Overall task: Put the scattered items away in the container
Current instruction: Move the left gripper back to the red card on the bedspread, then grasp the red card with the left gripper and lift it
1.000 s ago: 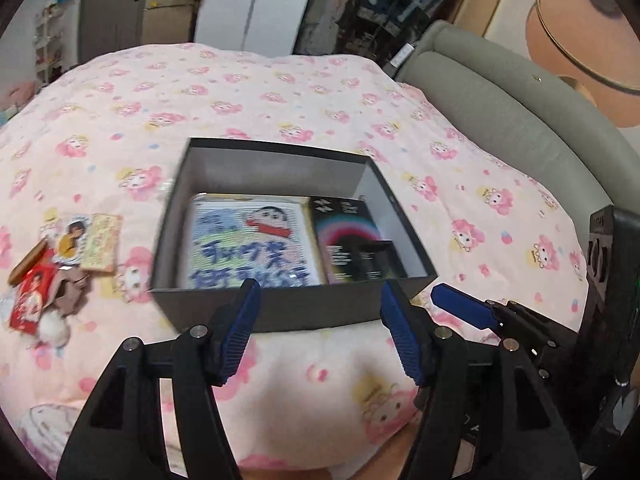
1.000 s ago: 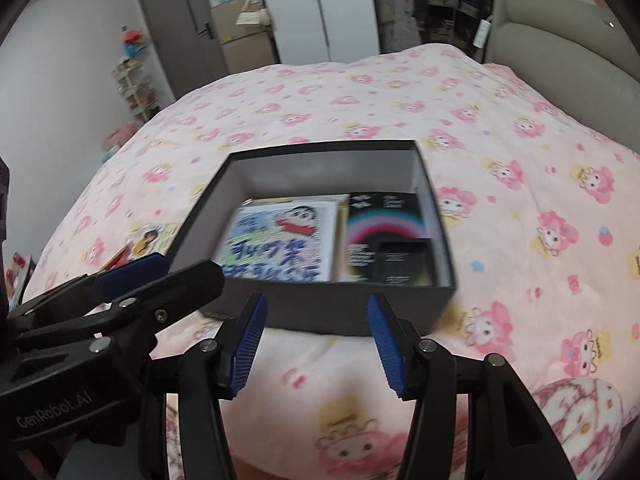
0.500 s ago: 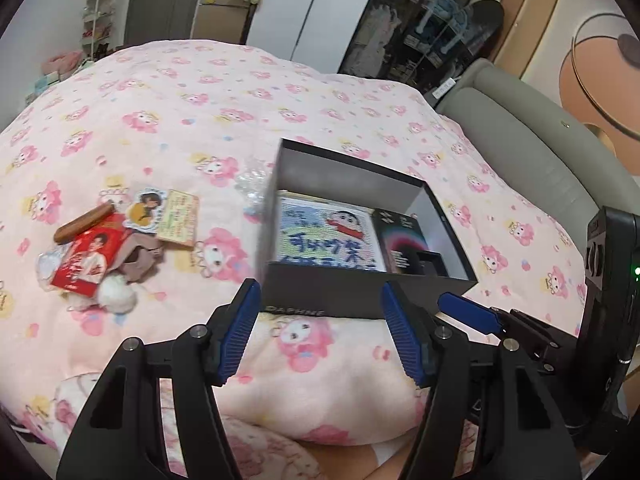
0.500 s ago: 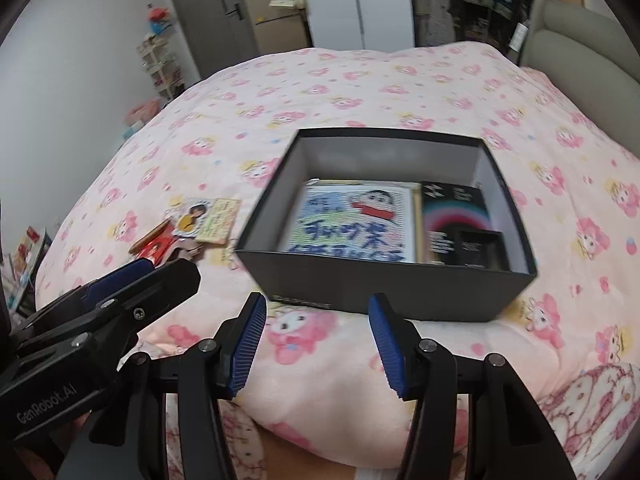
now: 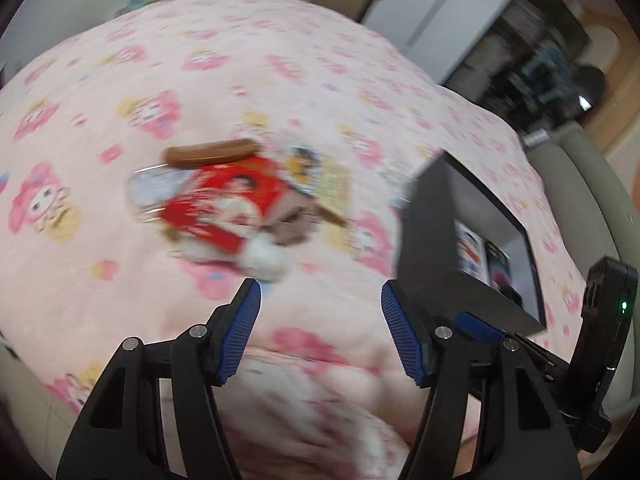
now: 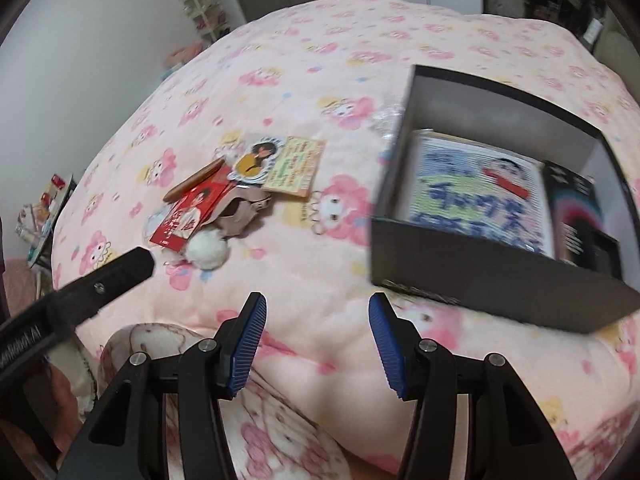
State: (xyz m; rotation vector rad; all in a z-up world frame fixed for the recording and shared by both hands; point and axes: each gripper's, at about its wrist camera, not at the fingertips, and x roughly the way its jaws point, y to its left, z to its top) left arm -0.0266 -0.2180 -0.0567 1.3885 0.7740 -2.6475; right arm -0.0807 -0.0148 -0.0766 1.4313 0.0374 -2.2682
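A black open box (image 6: 496,280) sits on the pink bedspread at the right and holds a cartoon picture card (image 6: 476,196) and a dark packet (image 6: 576,216). Left of it lies a small pile: a red packet (image 6: 188,212), a brown stick (image 6: 192,186), a figure sticker (image 6: 256,158), a yellow card (image 6: 296,166), a brown cloth piece (image 6: 244,216) and a white pompom (image 6: 208,250). My left gripper (image 5: 320,308) is open just short of the pile (image 5: 228,204), nothing between its fingers. My right gripper (image 6: 318,320) is open over bare bedspread, below the pile and box.
The pink quilt (image 6: 320,60) with cartoon prints covers the whole bed. A grey padded headboard (image 5: 600,208) runs along the right. Wardrobe doors and shelves stand beyond the bed. A small keyring (image 6: 318,216) lies between pile and box.
Both grippers have swung left, away from the box and toward the pile of small items, and sunk a little. The left view has rolled. Jaws stay equally wide.
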